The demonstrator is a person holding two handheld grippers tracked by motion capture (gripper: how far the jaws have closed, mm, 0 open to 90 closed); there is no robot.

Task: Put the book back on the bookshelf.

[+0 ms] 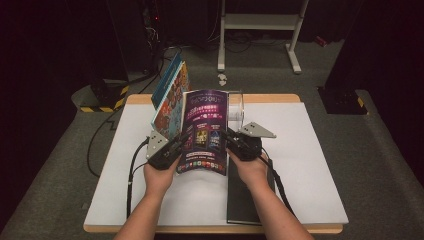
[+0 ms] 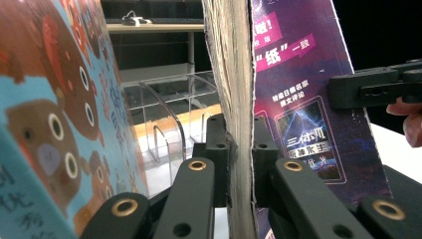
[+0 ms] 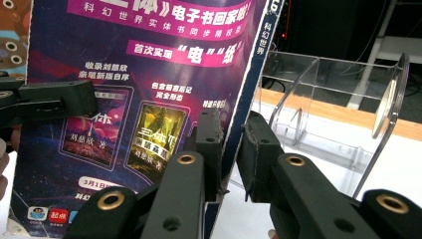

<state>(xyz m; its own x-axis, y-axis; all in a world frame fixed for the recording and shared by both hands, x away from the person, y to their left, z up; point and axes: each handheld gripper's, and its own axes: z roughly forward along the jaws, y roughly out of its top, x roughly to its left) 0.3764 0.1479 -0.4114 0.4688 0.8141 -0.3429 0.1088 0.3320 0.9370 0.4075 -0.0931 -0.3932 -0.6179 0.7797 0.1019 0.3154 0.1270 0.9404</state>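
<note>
A purple magazine [image 1: 204, 131] stands upright over the table, held between both grippers. My left gripper [image 1: 182, 142] is shut on its left side. In the left gripper view the jaws [image 2: 241, 144] clamp the magazine's rough page edge [image 2: 234, 89], and the purple cover [image 2: 303, 99] lies to the right. My right gripper [image 1: 231, 141] is shut on the other side, where its jaws [image 3: 231, 134] pinch the blue spine edge of the magazine [image 3: 149, 74]. Each gripper view also shows the other gripper's black jaw on the cover.
A picture book with brown bears [image 1: 170, 100] leans upright at the back left, beside a clear acrylic rack [image 1: 236, 107] behind the magazine. A black book [image 1: 245, 200] lies flat under the right forearm. The white table mat [image 1: 310, 165] spreads to the right.
</note>
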